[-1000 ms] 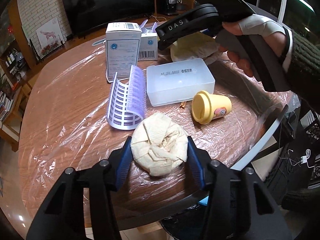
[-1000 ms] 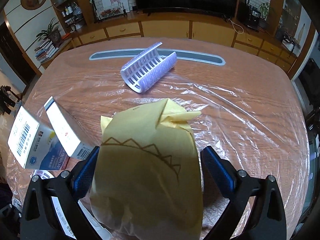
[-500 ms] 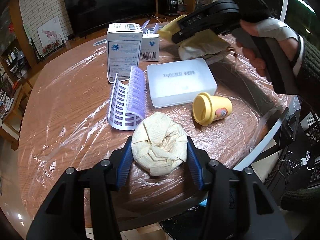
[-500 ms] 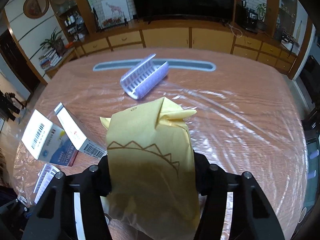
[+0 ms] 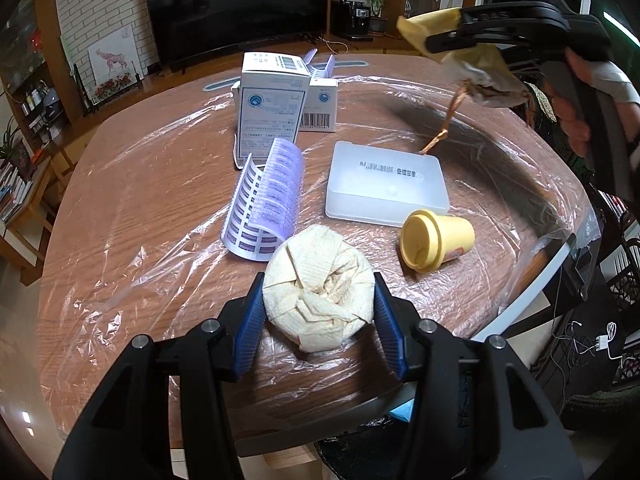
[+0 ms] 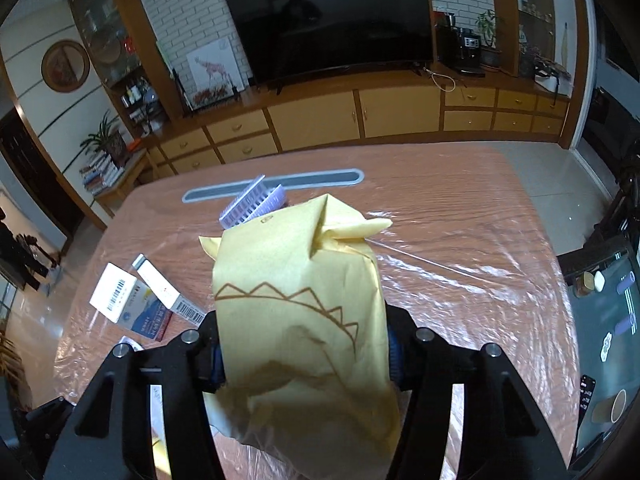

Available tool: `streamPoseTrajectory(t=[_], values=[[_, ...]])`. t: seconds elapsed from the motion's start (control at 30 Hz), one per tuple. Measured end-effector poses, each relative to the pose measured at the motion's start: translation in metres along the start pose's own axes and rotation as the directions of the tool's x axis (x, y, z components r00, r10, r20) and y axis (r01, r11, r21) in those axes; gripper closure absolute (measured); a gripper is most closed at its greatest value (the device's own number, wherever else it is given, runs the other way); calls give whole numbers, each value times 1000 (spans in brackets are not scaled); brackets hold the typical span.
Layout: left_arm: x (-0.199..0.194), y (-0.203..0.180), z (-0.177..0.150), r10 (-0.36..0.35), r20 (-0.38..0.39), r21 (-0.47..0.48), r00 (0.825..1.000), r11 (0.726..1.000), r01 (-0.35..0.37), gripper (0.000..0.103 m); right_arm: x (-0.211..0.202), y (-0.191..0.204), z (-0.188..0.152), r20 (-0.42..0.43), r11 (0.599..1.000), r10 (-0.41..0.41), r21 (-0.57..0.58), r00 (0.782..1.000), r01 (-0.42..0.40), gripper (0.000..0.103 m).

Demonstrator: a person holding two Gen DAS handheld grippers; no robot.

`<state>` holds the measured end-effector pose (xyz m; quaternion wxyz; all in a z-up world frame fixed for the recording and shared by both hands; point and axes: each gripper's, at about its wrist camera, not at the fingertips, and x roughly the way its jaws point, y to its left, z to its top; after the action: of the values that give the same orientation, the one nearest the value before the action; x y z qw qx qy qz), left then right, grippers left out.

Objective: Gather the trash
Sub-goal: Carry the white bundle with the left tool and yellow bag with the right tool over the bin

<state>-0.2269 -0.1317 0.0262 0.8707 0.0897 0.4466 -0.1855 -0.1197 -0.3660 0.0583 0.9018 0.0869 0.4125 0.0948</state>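
Note:
My left gripper is shut on a crumpled cream paper ball that sits low at the near edge of the plastic-covered wooden table. My right gripper is shut on a yellow paper bag with a brown zigzag line and holds it high above the table. It also shows in the left wrist view at the upper right, with a brown cord hanging below it.
On the table lie a yellow lidded cup on its side, a translucent plastic box, a purple slatted rack and two white cartons. A black bin bag opens below the near edge.
My right gripper closed on the yellow bag and lifted it well above the table. My left gripper stayed shut on the paper ball in the same place.

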Motion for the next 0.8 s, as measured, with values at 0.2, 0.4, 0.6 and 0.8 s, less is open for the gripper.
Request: streamPoseTrajectory(t=[0.2, 0.4, 0.6, 0.8], values=[[-5, 0, -2, 0, 16, -3, 1000, 1000, 0, 51, -23, -2, -11, 14, 999, 49, -9, 999, -49, 47], [-9, 1, -3, -1, 28, -5, 1000, 1000, 1, 51, -33, 2, -33, -7, 997, 66, -27, 998, -66, 47], [-15, 2, -5, -1, 37, -13, 999, 1000, 2, 51, -39, 3, -57, -35, 994, 105, -8, 994, -106, 47], [-25, 2, -5, -3, 52, -16, 999, 1000, 4, 51, -54, 13, -75, -44, 988, 153, -13, 987, -154, 47]])
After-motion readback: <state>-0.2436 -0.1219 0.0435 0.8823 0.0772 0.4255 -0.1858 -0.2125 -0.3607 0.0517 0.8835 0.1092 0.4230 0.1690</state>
